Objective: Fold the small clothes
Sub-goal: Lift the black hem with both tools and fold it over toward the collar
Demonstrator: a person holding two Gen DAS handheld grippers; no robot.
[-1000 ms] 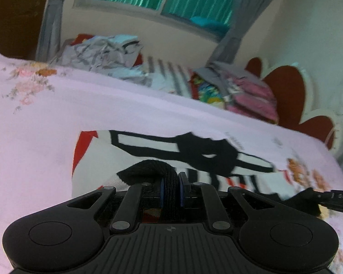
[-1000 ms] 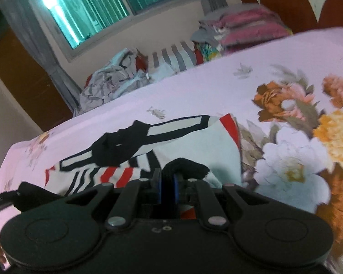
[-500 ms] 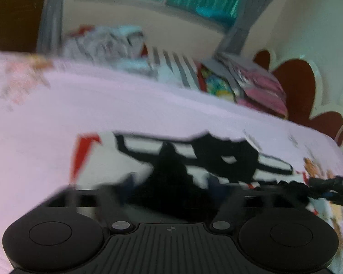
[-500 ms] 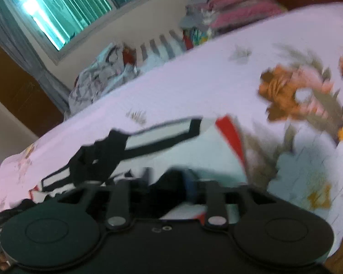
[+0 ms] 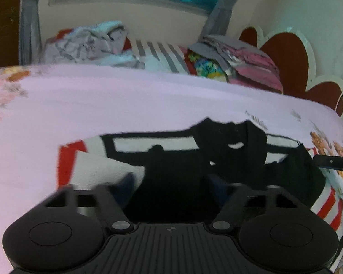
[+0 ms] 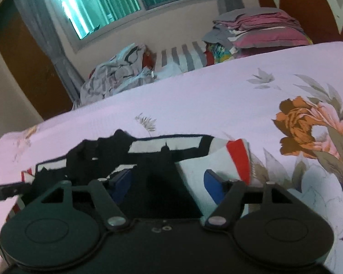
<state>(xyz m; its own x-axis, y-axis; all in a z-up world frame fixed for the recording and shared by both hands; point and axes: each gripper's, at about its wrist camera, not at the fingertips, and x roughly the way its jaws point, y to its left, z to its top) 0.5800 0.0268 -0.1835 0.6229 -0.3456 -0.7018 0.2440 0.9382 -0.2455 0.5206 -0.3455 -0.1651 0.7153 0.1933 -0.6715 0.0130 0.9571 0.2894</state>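
A small white garment with black bands and red stripes (image 5: 148,146) lies folded over on the pink floral bedsheet (image 5: 125,100). It also shows in the right wrist view (image 6: 194,146). My left gripper (image 5: 171,182) is open, its blue pads spread wide just above the garment's black near edge. My right gripper (image 6: 169,180) is open too, pads spread over the garment's right end near its red-striped corner (image 6: 237,157). Neither holds cloth. The right gripper's tip (image 5: 331,162) shows at the right edge of the left wrist view.
A heap of crumpled clothes (image 5: 91,43) and a stack of folded clothes (image 5: 240,61) sit along the bed's far side under the window. A brown scalloped headboard (image 5: 285,52) stands at the right. Large printed flowers (image 6: 308,123) cover the sheet to the right.
Both grippers were shut on the garment's black edge a second ago. They carried it forward, then opened and let it go; the edge now lies on the garment.
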